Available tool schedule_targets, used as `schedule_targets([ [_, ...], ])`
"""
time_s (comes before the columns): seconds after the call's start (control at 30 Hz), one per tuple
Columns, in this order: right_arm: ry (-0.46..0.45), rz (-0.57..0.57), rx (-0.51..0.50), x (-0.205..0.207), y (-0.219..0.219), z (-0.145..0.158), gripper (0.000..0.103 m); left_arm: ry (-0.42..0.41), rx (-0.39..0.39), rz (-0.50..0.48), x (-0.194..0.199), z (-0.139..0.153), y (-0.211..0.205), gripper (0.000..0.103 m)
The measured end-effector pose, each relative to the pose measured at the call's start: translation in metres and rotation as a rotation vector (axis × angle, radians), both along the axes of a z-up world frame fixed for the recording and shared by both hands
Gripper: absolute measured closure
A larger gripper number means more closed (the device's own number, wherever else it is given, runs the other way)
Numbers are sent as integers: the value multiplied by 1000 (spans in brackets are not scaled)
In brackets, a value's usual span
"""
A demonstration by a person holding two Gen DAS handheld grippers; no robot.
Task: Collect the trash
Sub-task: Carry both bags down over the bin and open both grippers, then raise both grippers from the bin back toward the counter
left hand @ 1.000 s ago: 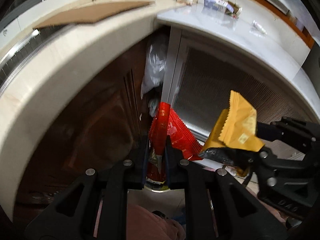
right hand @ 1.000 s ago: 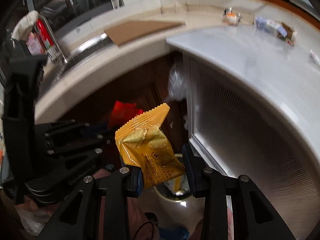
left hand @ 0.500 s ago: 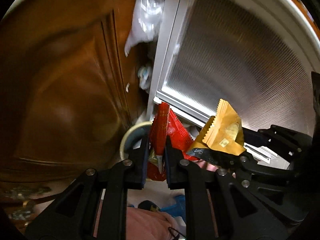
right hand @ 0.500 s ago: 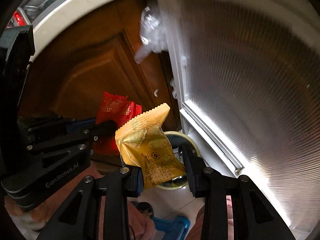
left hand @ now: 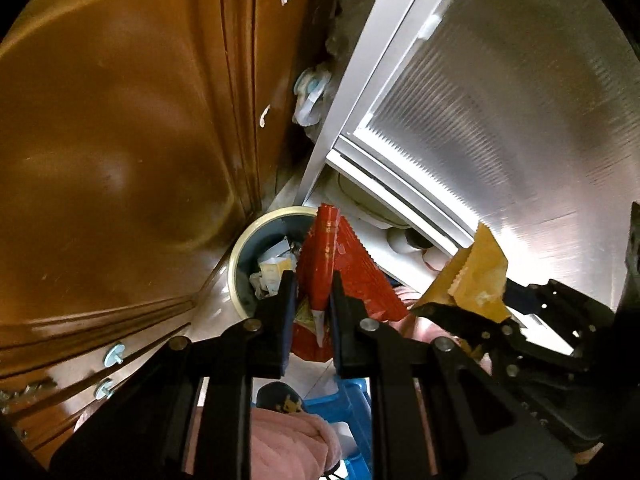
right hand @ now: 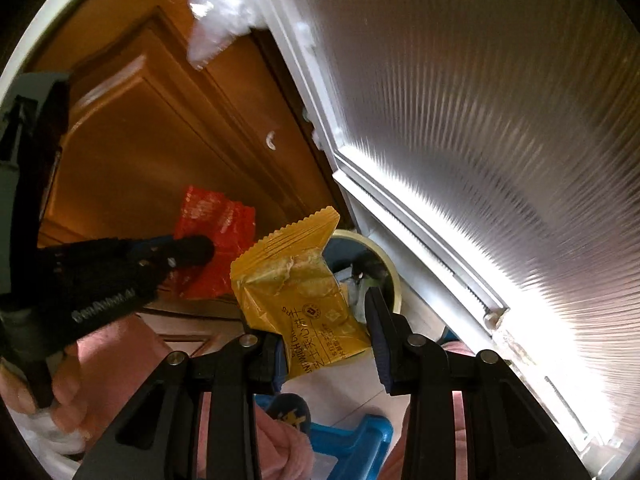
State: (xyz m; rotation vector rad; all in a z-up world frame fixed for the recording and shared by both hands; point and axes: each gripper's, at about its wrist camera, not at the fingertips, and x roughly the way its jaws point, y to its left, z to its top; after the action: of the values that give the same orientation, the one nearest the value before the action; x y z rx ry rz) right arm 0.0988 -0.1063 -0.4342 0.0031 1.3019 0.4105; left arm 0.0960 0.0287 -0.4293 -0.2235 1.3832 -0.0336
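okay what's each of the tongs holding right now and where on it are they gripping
The left tongs pinch a red snack wrapper near its lower end. The right tongs hold a yellow snack packet by its lower part.

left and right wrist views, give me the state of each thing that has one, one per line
left gripper: shut on the red snack wrapper
red snack wrapper: held upright, above the bin
right gripper: shut on the yellow biscuit packet
yellow biscuit packet: held, crumpled, not yet in the bin
round cream-rimmed waste bin: open, partly filled with trash
brown wooden cabinet door: closed
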Motion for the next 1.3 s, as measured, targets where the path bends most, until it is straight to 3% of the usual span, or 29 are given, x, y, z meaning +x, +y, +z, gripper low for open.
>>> schedule_targets([
  [0.47,74,39,-28,26,-2,-76,64,125,60,-88,29,-55,-11,87],
  [0.57,90,42,-20,28,-2,-87,61,139,85,-101,31,-57,-11,78],
  [0.63,102,48,-14,31,0,-93,58,159,72,-117,32,-59,-13,65],
  [0.73,104,53,-11,32,4,-101,42,163,84,-119,32,-58,-12,56],
  [0.93,104,62,0,30,6,-99,31,154,106,-139,30,-50,-15,50],
  [1.3,90,62,45,28,-6,-86,31,141,124,-165,17,-16,-17,50],
])
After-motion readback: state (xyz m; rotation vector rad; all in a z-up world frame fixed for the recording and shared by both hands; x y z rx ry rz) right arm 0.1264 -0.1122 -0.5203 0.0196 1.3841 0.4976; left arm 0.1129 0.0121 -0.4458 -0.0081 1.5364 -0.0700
